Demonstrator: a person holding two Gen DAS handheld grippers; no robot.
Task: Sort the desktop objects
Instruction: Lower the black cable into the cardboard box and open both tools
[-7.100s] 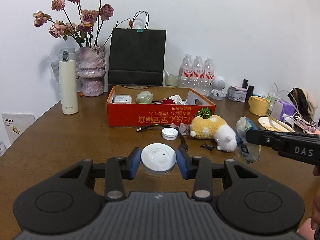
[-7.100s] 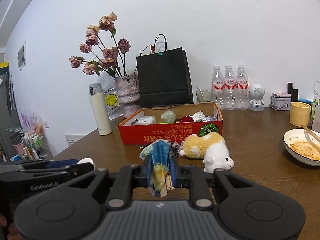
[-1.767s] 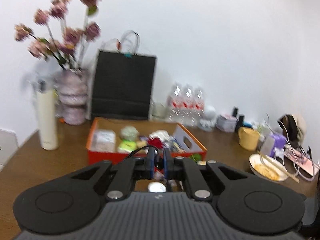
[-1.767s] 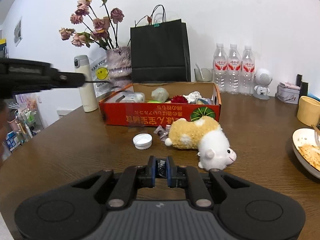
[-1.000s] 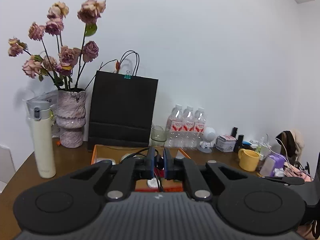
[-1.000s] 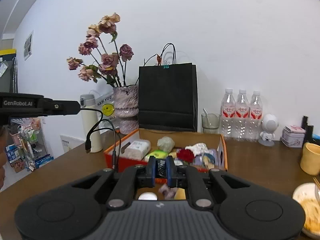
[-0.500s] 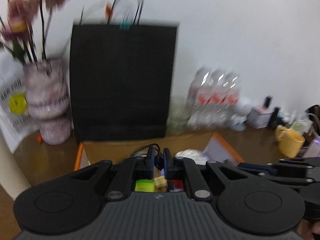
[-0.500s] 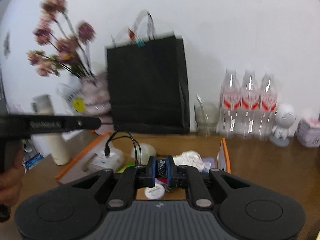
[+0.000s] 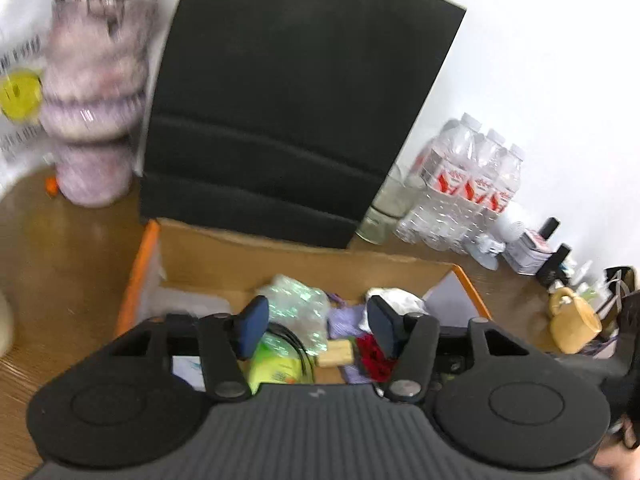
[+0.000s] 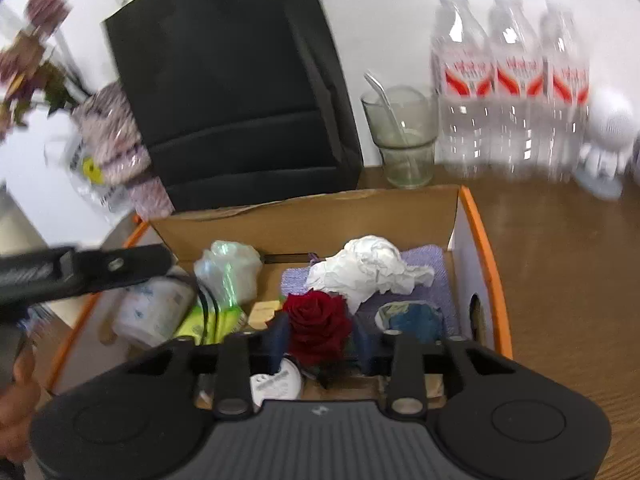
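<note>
**Both tongs spread over the sorting box**

Left wrist view: the left tongs (image 9: 316, 322) stand wide apart with nothing between the blue pads, hovering above the near half of the cardboard box (image 9: 260, 258). Just past the pads, inside the box, lie a black cable (image 9: 294, 344) draped over a lime-green packet (image 9: 274, 368), a small tan block (image 9: 340, 354) and a dark red rose (image 9: 372, 356). Further into the box sit a crinkled clear bag (image 9: 298, 306) and a crumpled white tissue (image 9: 394, 300).

Right wrist view: the right tongs (image 10: 320, 338) are likewise parted over the box (image 10: 476, 248). The rose (image 10: 318, 322) shows between the pads, but whether they touch it cannot be told. Below the tongs, at the near edge of the box, lies a white round lid (image 10: 276, 384). Left of the rose are the green packet (image 10: 208, 320) with the cable (image 10: 210, 306) across it and a white tub (image 10: 154, 314); right of it a blue-and-white wrapper (image 10: 414, 316). Beyond the rose rests the tissue (image 10: 370, 266) on a lilac cloth (image 10: 434, 276). The left tongs' arm (image 10: 80, 270) reaches in over the box's left side.

Behind the box, on the desk (image 10: 568, 272), stand a black paper bag (image 10: 236, 92), a drinking glass (image 10: 404, 136) and three water bottles (image 10: 510, 84); a pink vase (image 10: 116, 140) is to the bag's left.
</note>
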